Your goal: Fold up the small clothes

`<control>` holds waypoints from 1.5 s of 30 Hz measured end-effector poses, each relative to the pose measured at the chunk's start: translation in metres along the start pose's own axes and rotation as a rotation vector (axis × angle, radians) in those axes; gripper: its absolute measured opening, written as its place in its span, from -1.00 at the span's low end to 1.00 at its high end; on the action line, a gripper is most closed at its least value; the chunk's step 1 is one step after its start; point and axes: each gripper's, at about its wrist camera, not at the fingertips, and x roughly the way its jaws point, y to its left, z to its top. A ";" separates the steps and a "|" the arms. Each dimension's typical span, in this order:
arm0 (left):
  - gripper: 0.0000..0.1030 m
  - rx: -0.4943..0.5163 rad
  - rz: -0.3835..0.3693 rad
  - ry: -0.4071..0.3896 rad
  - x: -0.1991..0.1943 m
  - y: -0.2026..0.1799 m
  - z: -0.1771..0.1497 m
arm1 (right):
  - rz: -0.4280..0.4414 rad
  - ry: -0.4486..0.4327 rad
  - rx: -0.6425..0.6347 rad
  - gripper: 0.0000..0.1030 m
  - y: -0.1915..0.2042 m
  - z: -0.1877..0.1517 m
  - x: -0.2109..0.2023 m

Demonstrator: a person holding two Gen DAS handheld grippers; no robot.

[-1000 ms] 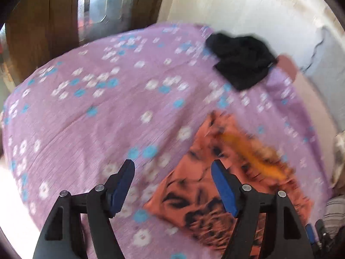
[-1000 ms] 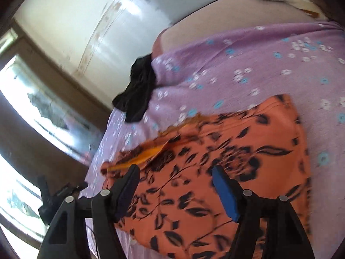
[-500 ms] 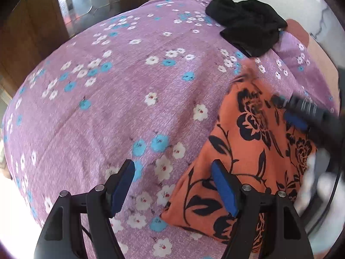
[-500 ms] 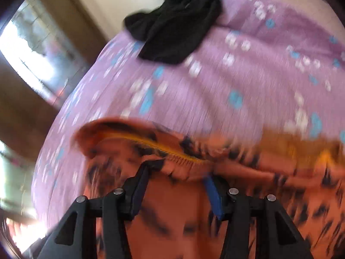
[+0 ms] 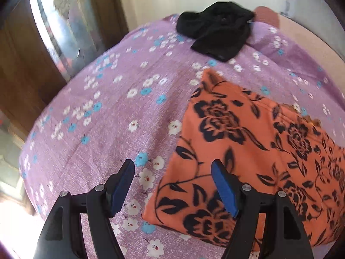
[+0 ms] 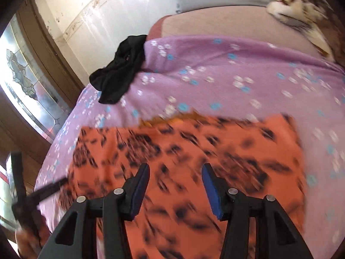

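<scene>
Both hand-held grippers, left (image 5: 172,185) and right (image 6: 174,190), are held open and empty over the orange floral garment (image 5: 248,155), seen folded flat on the bed (image 5: 112,112), while the black garment (image 5: 215,30) is left crumpled, unfolded.

Room as I see it from both wrist cameras. Bed: covered with a purple sheet (image 5: 120,112) printed in small white and blue flowers; a bare pinkish mattress strip (image 6: 226,23) shows beyond the sheet's far edge. Wall: pale, glossy, scuffed (image 6: 103,10). Woodwork: dark brown frame (image 5: 25,69) to the left. Window: leaded patterned glass (image 6: 21,73), daylight strong through it. Brown-and-white patterned fabric (image 6: 301,10) at the far right corner.
</scene>
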 end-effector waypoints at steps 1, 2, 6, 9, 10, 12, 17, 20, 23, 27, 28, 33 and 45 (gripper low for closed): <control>0.44 0.038 0.000 -0.030 -0.008 -0.008 -0.004 | -0.009 0.010 0.005 0.04 -0.009 -0.012 -0.008; 0.44 0.069 -0.007 -0.047 -0.013 -0.015 -0.008 | -0.030 0.022 0.006 0.04 -0.016 -0.024 -0.010; 0.50 0.208 0.018 0.071 0.010 -0.048 -0.033 | -0.039 0.050 0.032 0.04 -0.044 -0.062 0.001; 0.61 0.298 0.128 -0.003 0.013 -0.067 -0.044 | -0.056 0.062 0.020 0.13 -0.037 -0.056 0.001; 0.61 0.317 0.145 -0.010 0.013 -0.071 -0.045 | -0.040 0.057 0.035 0.27 -0.038 -0.057 0.001; 0.63 0.324 0.145 -0.027 0.013 -0.071 -0.046 | -0.028 0.042 0.062 0.35 -0.041 -0.058 0.001; 0.84 0.281 0.100 -0.030 0.020 -0.060 -0.043 | -0.022 0.036 0.070 0.62 -0.034 -0.055 0.009; 1.00 0.226 0.059 -0.040 0.027 -0.049 -0.039 | -0.041 0.041 0.046 0.95 -0.022 -0.055 0.018; 1.00 0.194 0.000 -0.039 0.029 -0.044 -0.038 | -0.105 0.052 0.027 0.99 -0.011 -0.053 0.025; 1.00 0.253 -0.035 -0.083 0.018 -0.047 -0.035 | -0.110 0.068 0.051 0.99 -0.011 -0.050 0.025; 1.00 0.249 -0.056 -0.100 0.013 -0.045 -0.033 | -0.093 0.055 0.075 0.99 -0.013 -0.049 0.022; 1.00 0.195 -0.149 -0.189 -0.019 -0.044 -0.026 | -0.074 -0.030 0.070 0.97 -0.006 -0.046 0.002; 1.00 0.249 -0.135 -0.179 -0.025 -0.062 -0.033 | -0.094 -0.072 0.083 0.97 -0.006 -0.040 -0.004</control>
